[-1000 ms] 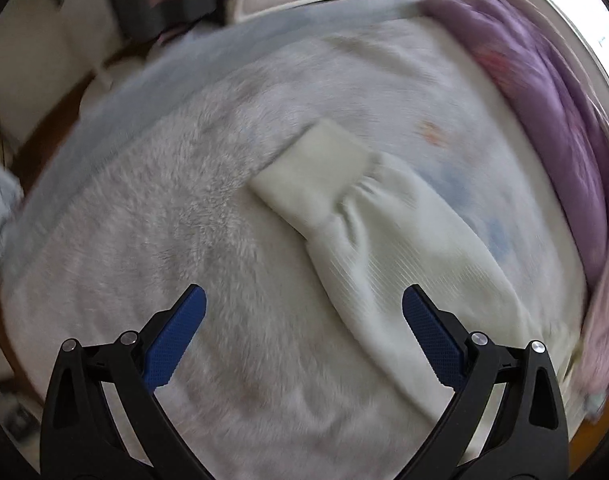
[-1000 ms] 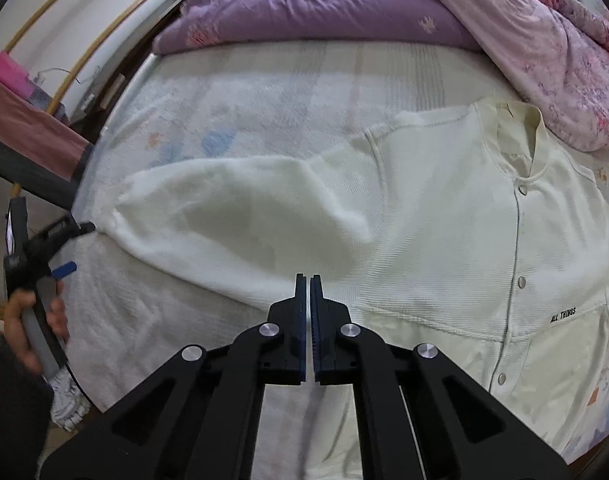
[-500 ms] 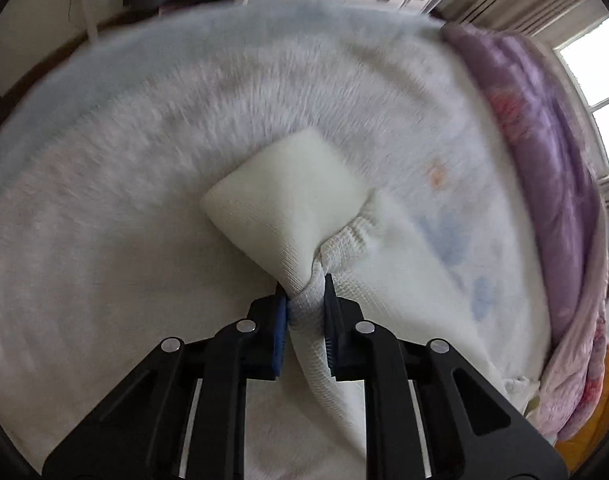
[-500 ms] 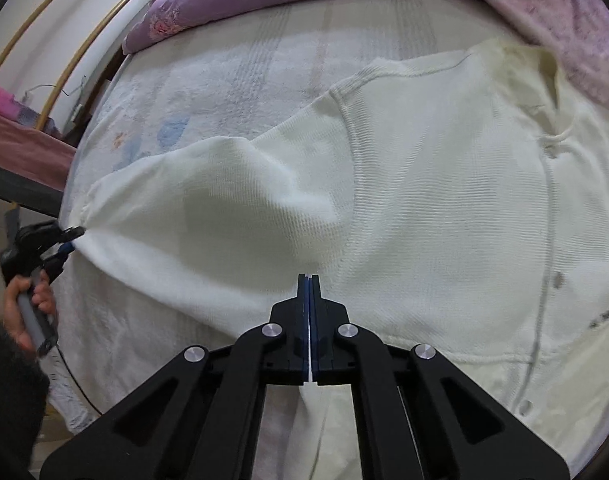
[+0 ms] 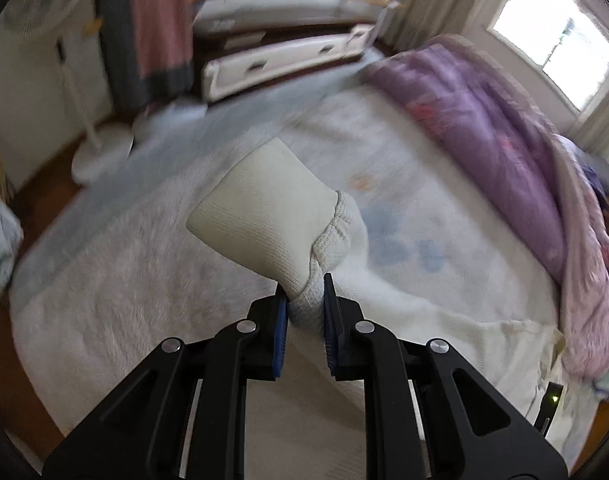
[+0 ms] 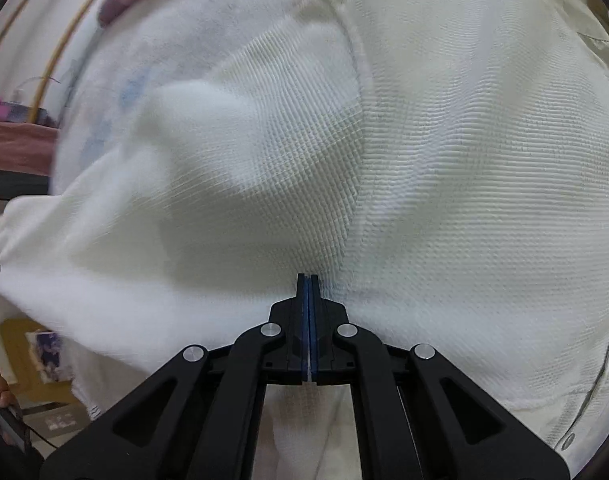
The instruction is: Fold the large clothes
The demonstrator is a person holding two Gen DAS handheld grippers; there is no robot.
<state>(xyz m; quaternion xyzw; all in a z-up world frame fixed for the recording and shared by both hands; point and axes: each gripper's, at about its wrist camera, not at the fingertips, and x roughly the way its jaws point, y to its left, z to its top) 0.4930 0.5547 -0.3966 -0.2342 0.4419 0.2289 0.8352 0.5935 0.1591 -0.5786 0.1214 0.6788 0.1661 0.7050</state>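
Cream sleeve cuff [image 5: 264, 212] between left fingers [image 5: 280, 320]

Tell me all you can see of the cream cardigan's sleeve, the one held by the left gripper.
The sleeve is cream white waffle-knit cloth ending in a smooth ribbed cuff. The left gripper is shut on it just behind the cuff, where the fabric bunches, and holds that end above the pale blanket. The cuff sticks out flat past the blue pads. The rest trails to the garment's body.
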